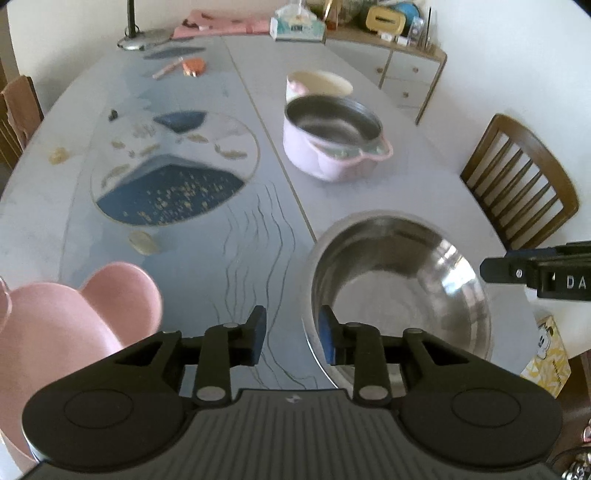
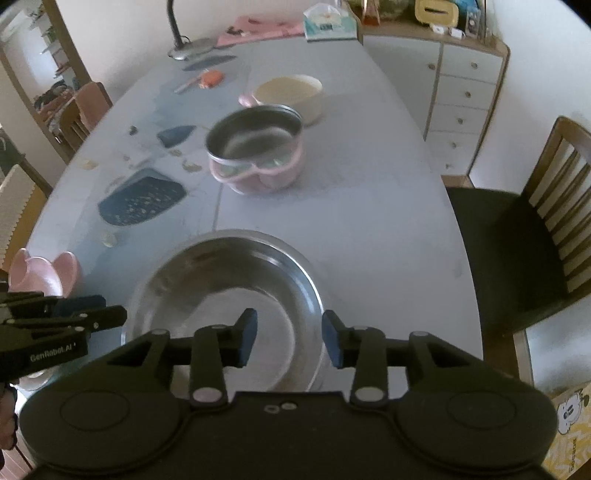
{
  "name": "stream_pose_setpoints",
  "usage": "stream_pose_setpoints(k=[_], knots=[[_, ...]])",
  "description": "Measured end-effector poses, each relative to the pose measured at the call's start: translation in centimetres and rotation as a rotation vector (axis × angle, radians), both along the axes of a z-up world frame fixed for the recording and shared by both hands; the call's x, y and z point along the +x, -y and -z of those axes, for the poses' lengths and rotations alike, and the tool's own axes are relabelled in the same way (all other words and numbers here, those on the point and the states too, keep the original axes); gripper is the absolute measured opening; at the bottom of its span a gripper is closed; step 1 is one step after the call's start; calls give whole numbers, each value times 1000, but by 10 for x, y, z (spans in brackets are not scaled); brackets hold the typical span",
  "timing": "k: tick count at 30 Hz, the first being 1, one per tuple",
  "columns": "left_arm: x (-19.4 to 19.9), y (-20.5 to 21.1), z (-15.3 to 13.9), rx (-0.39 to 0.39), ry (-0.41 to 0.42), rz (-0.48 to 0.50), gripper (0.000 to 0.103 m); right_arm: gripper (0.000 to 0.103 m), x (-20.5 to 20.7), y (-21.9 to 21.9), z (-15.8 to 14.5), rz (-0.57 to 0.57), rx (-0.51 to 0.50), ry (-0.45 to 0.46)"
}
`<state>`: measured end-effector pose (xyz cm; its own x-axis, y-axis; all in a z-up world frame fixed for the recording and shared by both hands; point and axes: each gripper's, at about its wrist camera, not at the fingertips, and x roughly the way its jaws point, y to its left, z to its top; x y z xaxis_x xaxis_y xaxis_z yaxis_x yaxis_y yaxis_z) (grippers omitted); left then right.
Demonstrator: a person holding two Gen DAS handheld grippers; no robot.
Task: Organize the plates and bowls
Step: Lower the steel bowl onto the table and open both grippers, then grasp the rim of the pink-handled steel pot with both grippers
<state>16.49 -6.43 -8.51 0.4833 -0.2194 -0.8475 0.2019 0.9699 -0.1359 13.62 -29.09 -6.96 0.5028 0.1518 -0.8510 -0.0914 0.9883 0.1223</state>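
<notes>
A large steel bowl (image 1: 399, 291) (image 2: 225, 291) stands on the grey table (image 1: 369, 206) near its front edge. My left gripper (image 1: 291, 334) hovers open over the bowl's left rim, which shows between the fingers with no pad pressing on it. My right gripper (image 2: 290, 334) is open above the bowl's right rim, also without a grip. Each gripper shows in the other's view: the right gripper (image 1: 495, 269) and the left gripper (image 2: 110, 317). Farther back sits a pink bowl with a steel liner (image 1: 332, 140) (image 2: 255, 155), and behind it a cream bowl (image 1: 319, 83) (image 2: 291, 92). A pink ear-shaped plate (image 1: 74, 314) (image 2: 40, 273) lies at the left.
A wooden chair (image 1: 517, 181) (image 2: 535, 240) stands at the table's right side, with a drawer cabinet (image 2: 461, 99) behind it. A lamp base (image 1: 144, 38), a tissue box (image 1: 295, 26) and small items lie at the far end. A yellow box (image 1: 546, 354) sits by the near right edge.
</notes>
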Motion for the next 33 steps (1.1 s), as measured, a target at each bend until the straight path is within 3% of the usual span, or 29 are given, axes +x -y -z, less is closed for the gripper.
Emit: stream_pose_setpoints(k=[2,4,6,11,16,22,33], knots=[[-1,-4,-8,-11,16,-3,33,48,-2,-3,-7,-7,-1,18],[-2,-6,-17,-15,40,-8,55,53,-3,-4,-14,-12,2,35],[-3,-8,-27,-19,78,-13,62,54,-2,-6,-21,-26,11,50],[6,-5,-47,-18,126,-13,62,64,7,-6,-39,-58,9,92],[26,8,-60,-5,176,-28,75,78,31,1,-49,-77,12,117],[66,21,-64,-10,199,-85,76,91,72,13,-54,-121,4,134],[150,44,-44,4,135,-148,76,91,164,23,-39,-212,7,102]])
